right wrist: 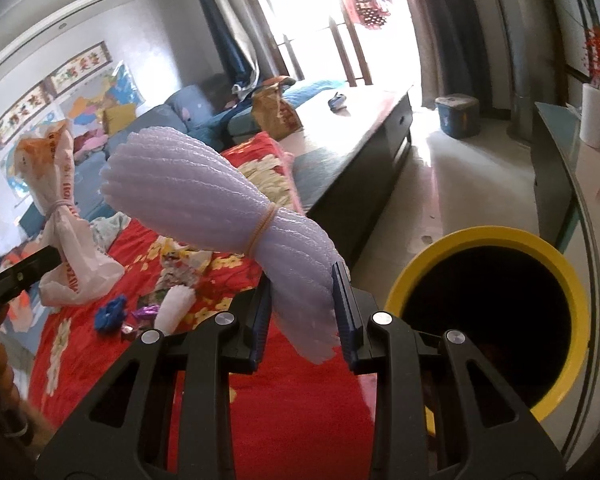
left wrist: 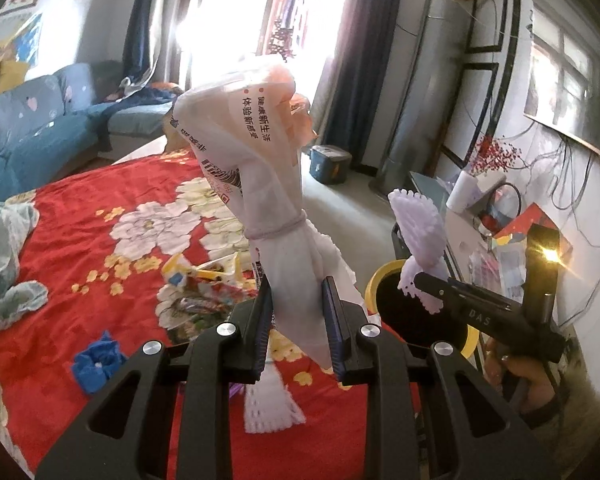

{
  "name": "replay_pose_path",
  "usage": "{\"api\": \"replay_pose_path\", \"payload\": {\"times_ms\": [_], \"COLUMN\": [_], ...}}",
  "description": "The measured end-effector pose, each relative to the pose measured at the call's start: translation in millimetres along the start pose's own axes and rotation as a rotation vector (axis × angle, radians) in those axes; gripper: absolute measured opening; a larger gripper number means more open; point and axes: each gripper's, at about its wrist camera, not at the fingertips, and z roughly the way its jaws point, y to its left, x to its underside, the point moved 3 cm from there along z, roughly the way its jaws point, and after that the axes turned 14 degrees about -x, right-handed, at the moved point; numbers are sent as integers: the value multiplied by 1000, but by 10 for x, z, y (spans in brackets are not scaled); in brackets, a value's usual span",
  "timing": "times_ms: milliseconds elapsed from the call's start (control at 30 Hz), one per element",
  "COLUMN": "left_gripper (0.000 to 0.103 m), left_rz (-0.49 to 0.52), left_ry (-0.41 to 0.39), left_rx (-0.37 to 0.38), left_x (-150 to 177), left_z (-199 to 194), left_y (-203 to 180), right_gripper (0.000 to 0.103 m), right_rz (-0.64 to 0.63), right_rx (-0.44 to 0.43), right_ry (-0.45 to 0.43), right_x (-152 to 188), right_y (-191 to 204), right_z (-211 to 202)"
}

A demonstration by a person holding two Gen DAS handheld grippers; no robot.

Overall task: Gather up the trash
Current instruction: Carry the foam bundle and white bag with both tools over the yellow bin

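Observation:
My left gripper [left wrist: 298,316] is shut on a white plastic bag [left wrist: 260,168] tied with a rubber band, held upright above the red flowered cloth [left wrist: 80,240]. My right gripper [right wrist: 303,312] is shut on a bundle of lilac foam netting [right wrist: 220,204] bound with a band, held just left of the yellow-rimmed black bin [right wrist: 496,320]. In the left wrist view the right gripper [left wrist: 424,286] holds the netting [left wrist: 418,220] over the bin [left wrist: 384,280]. The bag also shows in the right wrist view [right wrist: 66,224].
On the cloth lie a blue crumpled wad [left wrist: 96,360], snack wrappers [left wrist: 204,284], white foam netting [left wrist: 270,404] and a pale green cloth [left wrist: 4,264]. A blue sofa [left wrist: 32,128] stands at the back left; a glass side table [right wrist: 572,176] stands right of the bin.

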Motion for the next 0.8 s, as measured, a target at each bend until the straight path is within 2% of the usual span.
{"api": "replay_pose_path", "payload": {"times_ms": [467,800], "left_gripper": [23,24], "left_rz": [109,170], "left_ry": [-9,8], "left_rx": [29,51], "left_x": [-15,41], "left_z": [87,210], "left_y": [-501,-833], "right_gripper": [23,23], "right_rz": [62,147], "right_rx": [67,125], "right_ry": [-51,-80], "right_x": [23,49], "right_y": [-300,-649], "right_z": [-259,-391]}}
